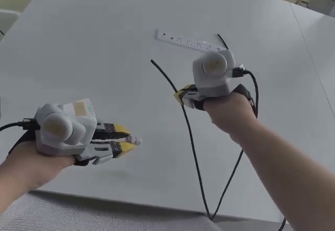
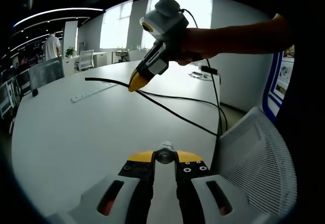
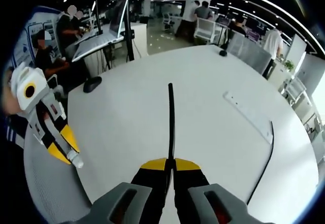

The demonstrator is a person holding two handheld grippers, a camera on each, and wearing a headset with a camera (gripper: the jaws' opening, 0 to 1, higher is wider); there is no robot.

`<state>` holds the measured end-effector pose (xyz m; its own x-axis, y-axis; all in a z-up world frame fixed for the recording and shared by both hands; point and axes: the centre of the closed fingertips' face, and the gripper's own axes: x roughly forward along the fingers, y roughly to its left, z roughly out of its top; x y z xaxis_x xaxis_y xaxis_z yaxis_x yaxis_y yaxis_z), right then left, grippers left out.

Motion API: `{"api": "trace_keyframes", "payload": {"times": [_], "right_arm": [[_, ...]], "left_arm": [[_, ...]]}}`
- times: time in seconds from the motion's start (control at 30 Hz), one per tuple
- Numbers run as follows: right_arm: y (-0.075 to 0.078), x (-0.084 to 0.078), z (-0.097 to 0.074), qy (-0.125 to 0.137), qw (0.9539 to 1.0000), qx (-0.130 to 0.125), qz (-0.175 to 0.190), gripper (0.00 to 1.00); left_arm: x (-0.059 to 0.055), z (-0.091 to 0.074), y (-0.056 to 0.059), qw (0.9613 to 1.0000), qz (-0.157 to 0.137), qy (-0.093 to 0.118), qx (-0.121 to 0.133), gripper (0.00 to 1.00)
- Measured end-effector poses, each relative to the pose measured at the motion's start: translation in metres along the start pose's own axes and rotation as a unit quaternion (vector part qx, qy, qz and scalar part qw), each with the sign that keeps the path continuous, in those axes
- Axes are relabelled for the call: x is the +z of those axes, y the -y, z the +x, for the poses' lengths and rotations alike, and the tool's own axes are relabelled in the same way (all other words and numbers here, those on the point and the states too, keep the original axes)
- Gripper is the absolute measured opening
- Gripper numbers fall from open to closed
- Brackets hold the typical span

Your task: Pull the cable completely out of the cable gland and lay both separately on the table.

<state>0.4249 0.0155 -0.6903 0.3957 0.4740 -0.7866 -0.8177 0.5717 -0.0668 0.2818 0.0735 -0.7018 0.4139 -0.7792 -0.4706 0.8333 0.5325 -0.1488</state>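
My left gripper (image 1: 127,141) pinches the gland (image 2: 164,154), the right gripper (image 3: 171,165) pinches the cable (image 3: 171,112) — released this high, the gland could roll, the cable slip off the table (image 1: 104,42).

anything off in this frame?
Nothing damaged or spilled. The cable, pinched in the right claw, runs to the table's near edge and seems to drop off it; the gland sits in the left claw, clear of it.
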Motion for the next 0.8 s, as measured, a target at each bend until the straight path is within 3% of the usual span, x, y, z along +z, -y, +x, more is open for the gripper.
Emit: {"api": "trace_keyframes", "payload": {"times": [0.17, 0.37, 0.8], "right_arm": [[-0.004, 0.014, 0.009, 0.0, 1.0, 0.003, -0.004, 0.0], [-0.018, 0.036, 0.025, 0.005, 0.9994, 0.01, -0.034, 0.0], [-0.034, 0.066, 0.058, 0.011, 0.9968, 0.032, -0.073, 0.0]], "left_arm": [[-0.007, -0.004, -0.001, 1.0, 0.001, -0.001, -0.004, 0.16], [-0.015, -0.008, -0.005, 1.0, -0.002, -0.003, -0.004, 0.16], [-0.037, -0.018, -0.012, 1.0, -0.007, -0.002, -0.003, 0.16]]}}
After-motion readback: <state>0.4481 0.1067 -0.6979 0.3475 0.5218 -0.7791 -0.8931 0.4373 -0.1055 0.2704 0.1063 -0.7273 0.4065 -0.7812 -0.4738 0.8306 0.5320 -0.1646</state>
